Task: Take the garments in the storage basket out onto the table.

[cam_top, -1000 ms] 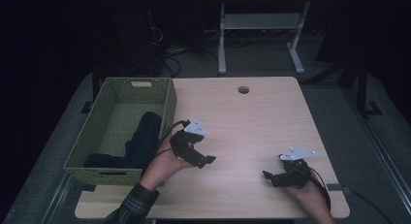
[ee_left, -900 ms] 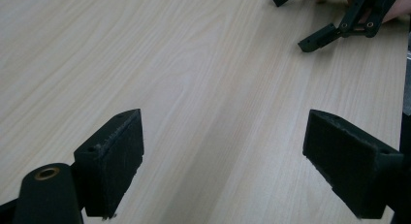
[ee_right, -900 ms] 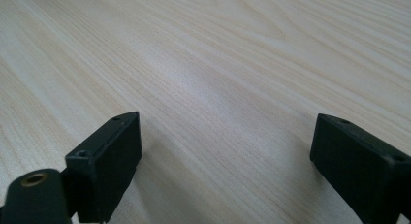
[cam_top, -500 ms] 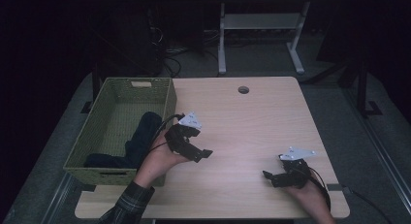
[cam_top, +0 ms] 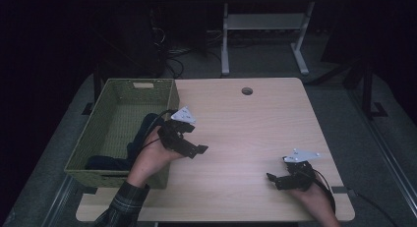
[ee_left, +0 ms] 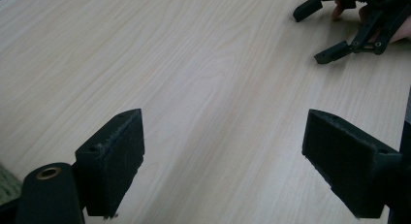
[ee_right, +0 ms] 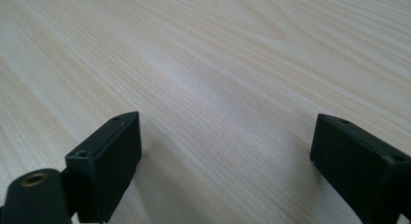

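Both tongs are held wide open and empty: the left tongs (cam_top: 189, 147) beside the basket (cam_top: 110, 174) of dark cloth (cam_top: 140, 136), probably for reaching in; the right tongs (cam_top: 278, 179) are rested on the counter (cam_top: 246, 128).

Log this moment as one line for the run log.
left gripper: open, empty, beside basket | right gripper: open, empty, near table front edge | dark cloth: in basket

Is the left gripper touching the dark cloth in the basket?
Apart. The left gripper view shows the left gripper open over bare table; the high view shows the dark cloth in the basket.
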Available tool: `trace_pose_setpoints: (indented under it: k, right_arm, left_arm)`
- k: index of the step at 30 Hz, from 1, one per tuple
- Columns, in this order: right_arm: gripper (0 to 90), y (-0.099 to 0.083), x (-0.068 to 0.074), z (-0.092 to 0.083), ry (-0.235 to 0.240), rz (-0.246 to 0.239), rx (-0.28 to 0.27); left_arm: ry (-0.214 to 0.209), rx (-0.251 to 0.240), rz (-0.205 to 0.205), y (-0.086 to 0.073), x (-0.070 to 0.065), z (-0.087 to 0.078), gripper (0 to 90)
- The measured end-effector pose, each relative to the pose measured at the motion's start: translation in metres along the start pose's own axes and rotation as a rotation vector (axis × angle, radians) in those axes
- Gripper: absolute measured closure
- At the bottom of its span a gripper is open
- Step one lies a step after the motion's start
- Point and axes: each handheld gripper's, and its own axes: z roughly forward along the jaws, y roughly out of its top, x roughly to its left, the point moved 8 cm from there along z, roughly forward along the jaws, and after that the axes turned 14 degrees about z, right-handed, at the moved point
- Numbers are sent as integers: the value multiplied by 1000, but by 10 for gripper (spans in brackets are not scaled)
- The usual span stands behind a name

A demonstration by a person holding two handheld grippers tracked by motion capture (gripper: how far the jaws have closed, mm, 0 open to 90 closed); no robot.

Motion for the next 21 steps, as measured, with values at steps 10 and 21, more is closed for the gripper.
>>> trace_pose_setpoints:
  k: [10,21]
  right_arm:
    - [108,0,0,0,0,0,0]
    - [108,0,0,0,0,0,0]
  left_arm:
    - [45,6,-22,-9,11,-11,156]
    - [77,8,-56,-20,20,-25,180]
